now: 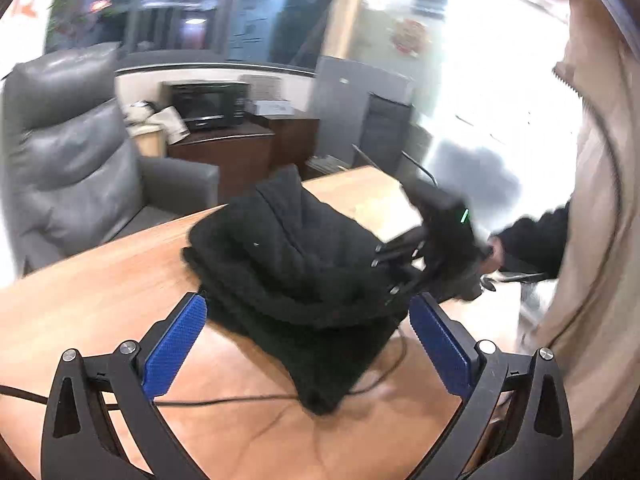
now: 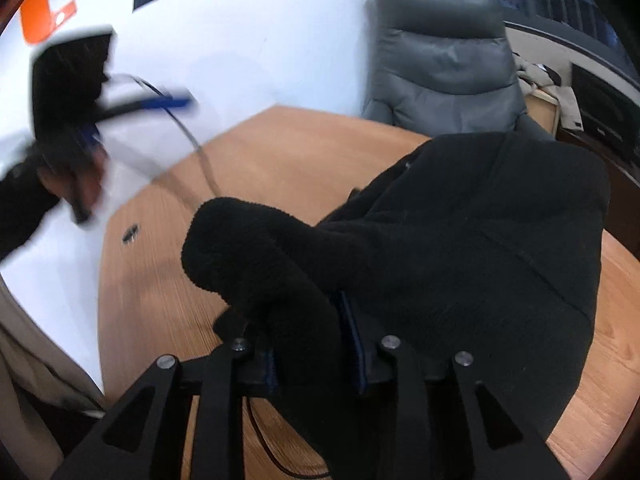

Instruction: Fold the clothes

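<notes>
A black fleece garment (image 1: 288,264) lies folded in a thick bundle on the wooden table (image 1: 100,280). My left gripper (image 1: 308,312) is open, its blue pads on either side of the bundle's near corner, with nothing held. My right gripper (image 2: 308,340) is shut on a thick fold of the same black garment (image 2: 480,260); its blue pads are mostly buried in the fleece. In the left wrist view the right gripper (image 1: 394,268) shows, blurred, at the bundle's right edge. In the right wrist view the left gripper (image 2: 132,112) shows, blurred, at upper left.
A grey leather armchair (image 1: 68,152) stands behind the table. A dark cable (image 1: 224,401) runs across the table under the left gripper. A wooden cabinet with a black microwave (image 1: 208,104) stands at the back. The person's beige jacket (image 1: 592,240) is at the right.
</notes>
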